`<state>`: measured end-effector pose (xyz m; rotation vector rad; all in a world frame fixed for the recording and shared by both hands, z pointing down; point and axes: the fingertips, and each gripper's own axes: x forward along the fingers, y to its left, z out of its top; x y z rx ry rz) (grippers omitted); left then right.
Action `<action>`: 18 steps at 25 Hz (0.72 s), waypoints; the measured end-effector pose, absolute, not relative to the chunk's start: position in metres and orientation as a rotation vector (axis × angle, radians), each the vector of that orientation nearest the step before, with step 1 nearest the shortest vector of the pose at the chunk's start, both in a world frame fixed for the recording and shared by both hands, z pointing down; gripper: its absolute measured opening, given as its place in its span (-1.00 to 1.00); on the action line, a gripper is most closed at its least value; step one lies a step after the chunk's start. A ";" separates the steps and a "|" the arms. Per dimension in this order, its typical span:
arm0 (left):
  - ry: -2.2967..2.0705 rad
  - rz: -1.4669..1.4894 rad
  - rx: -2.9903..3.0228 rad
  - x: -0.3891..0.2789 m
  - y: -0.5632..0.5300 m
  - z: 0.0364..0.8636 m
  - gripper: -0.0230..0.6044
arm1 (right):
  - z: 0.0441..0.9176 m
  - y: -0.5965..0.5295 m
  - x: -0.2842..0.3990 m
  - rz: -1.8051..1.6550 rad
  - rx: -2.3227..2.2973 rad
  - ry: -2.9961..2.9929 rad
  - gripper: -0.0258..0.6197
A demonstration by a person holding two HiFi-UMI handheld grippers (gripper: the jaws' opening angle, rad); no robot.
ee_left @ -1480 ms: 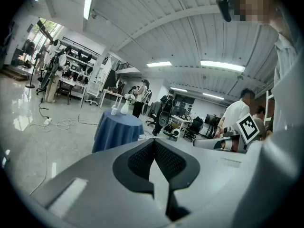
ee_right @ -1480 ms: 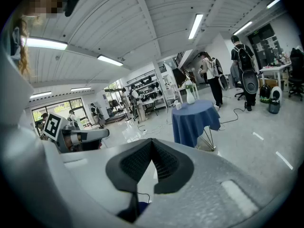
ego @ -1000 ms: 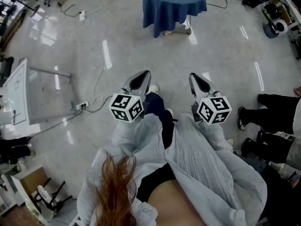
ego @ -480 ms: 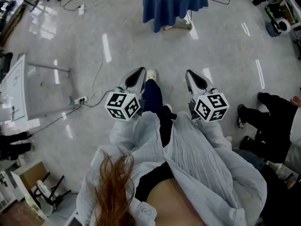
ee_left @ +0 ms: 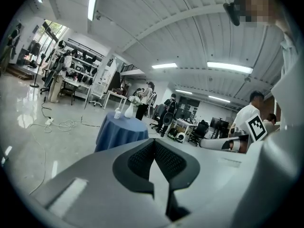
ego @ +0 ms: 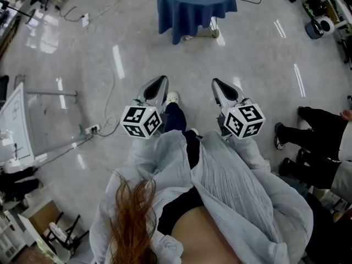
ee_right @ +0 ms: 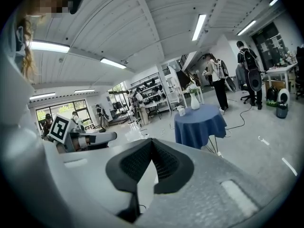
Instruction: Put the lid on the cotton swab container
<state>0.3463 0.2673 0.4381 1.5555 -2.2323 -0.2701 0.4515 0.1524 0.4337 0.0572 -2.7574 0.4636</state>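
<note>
Both pressed together, empty: left hand-held gripper (ego: 157, 87), right hand-held gripper (ego: 221, 89); blue-draped table (ego: 195, 7) ahead.

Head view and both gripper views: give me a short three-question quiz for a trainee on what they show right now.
1. True or false: the left gripper is holding a lid between its jaws.
2. Multiple choice: what covers the round table ahead of the person? A, a red cloth. B, a blue cloth. C, nothing, bare wood.
3. Fill in the blank: the right gripper has its jaws ___, with nothing between them.

Key: 1 false, the jaws are together and empty; 2 B; 3 shut.
</note>
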 end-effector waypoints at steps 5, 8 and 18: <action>-2.233 -0.255 1.593 0.305 0.237 0.426 -0.87 | 0.429 0.124 0.416 0.459 0.099 -2.758 -0.92; -2.218 -0.234 1.624 0.282 0.224 0.422 -0.87 | 0.425 0.112 0.392 0.474 0.125 -2.766 -0.92; -2.214 -0.227 1.661 0.214 0.201 0.413 -0.87 | 0.422 0.098 0.325 0.477 0.134 -2.771 -0.92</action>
